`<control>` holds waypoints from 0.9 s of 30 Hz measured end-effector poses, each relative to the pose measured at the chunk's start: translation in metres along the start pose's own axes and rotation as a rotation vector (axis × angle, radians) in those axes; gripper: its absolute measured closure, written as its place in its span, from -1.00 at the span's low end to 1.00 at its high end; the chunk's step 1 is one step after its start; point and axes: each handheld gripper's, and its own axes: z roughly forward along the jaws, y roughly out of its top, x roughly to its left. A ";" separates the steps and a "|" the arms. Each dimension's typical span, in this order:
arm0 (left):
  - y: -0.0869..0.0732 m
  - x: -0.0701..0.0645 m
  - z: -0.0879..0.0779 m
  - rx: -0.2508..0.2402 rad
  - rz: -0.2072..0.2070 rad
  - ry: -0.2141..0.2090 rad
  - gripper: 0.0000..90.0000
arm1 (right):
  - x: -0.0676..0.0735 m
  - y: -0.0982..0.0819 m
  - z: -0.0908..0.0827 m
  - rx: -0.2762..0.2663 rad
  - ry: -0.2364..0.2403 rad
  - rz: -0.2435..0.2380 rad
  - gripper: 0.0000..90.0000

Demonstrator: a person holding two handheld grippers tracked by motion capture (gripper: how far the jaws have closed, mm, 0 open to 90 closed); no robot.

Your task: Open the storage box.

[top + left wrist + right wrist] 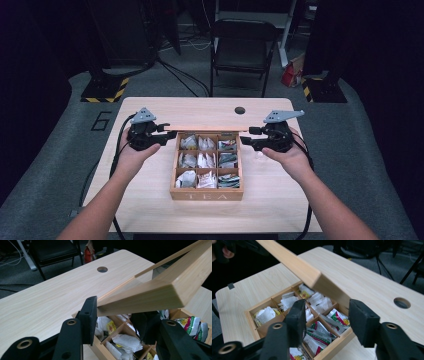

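A wooden tea box [206, 195] marked TEA stands mid-table, its nine compartments filled with tea bags [206, 160]. Its hinged lid [207, 130] is raised off the box. My left gripper [172, 136] is at the lid's left end. In the left gripper view, my left gripper [117, 311] is shut on the lid's [155, 292] corner. My right gripper [245, 136] is at the lid's right end. In the right gripper view, its jaws [328, 306] flank the lid's [312, 272] corner without pressing on it. Tea bags [317, 300] lie below.
The light wooden table [150, 200] has a round cable hole [240, 110] behind the box. A black chair [243, 45] stands beyond the far edge, with a red bag [291, 75] on the floor beside it. Cables trail from both grippers.
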 end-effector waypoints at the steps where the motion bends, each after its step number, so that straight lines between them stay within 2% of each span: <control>1: 0.001 0.000 0.000 0.002 -0.001 -0.001 0.24 | -0.002 -0.001 0.002 0.011 -0.001 0.008 0.03; 4: 0.004 0.003 0.002 -0.002 -0.004 -0.001 0.24 | -0.009 -0.003 0.008 0.028 -0.021 0.006 0.03; 7: 0.006 0.006 0.003 -0.014 -0.021 -0.009 0.24 | -0.015 -0.003 0.012 0.029 -0.032 0.017 0.02; 10: 0.009 0.008 0.004 -0.013 -0.018 -0.011 0.24 | -0.021 -0.003 0.017 0.025 -0.046 0.024 0.04; 15: 0.012 0.011 0.006 -0.021 -0.020 -0.009 0.23 | -0.026 -0.002 0.027 0.018 -0.034 0.041 0.09; 19: 0.013 0.013 0.008 -0.023 -0.020 -0.010 0.22 | -0.030 -0.002 0.036 0.012 -0.041 0.059 0.12; 27: 0.015 0.015 0.011 -0.032 -0.029 -0.009 0.21 | -0.032 0.003 0.046 0.008 -0.061 0.028 0.15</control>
